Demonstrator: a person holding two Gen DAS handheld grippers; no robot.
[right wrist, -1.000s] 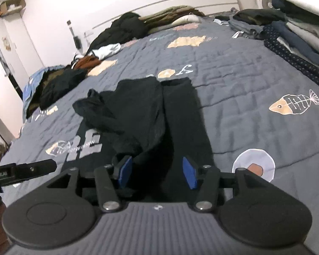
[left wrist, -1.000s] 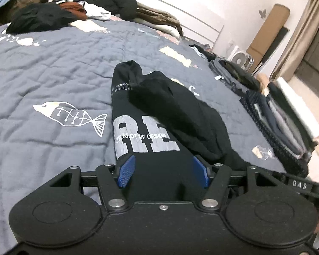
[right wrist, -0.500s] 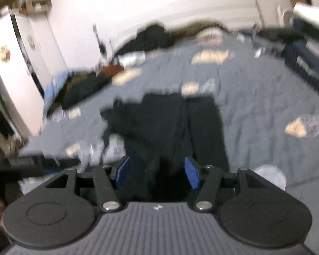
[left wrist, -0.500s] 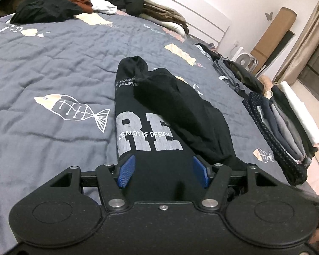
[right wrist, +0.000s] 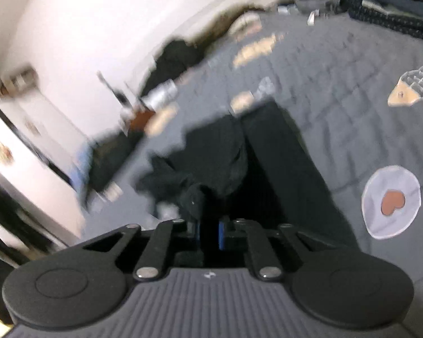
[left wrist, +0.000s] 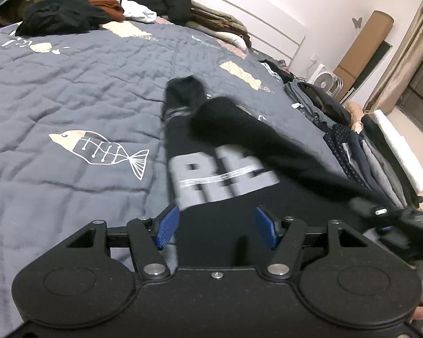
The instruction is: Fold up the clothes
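Note:
A black T-shirt [left wrist: 220, 174] with large grey letters lies lengthwise on the grey quilted bed cover [left wrist: 70, 84], one side folded over its middle. My left gripper [left wrist: 216, 226] hangs open over the shirt's near hem, blue pads on either side of the cloth. In the blurred right wrist view the same black T-shirt [right wrist: 276, 152] stretches away, and my right gripper [right wrist: 209, 232] is shut on a bunched fold of it that rises from the jaws. At the right edge of the left wrist view the right gripper's body [left wrist: 403, 219] shows beside the shirt.
Loose dark and brown clothes [left wrist: 98, 8] are heaped along the head of the bed. A row of folded clothes [left wrist: 380, 152] lines the bed's right edge. A fan [left wrist: 324, 80] and a cardboard roll [left wrist: 363, 45] stand by the wall. White cupboards [right wrist: 28, 152] stand left.
My right gripper has closed on the shirt's cloth and tilted, pulling the fold. The left gripper stayed open and moved slightly forward over the hem.

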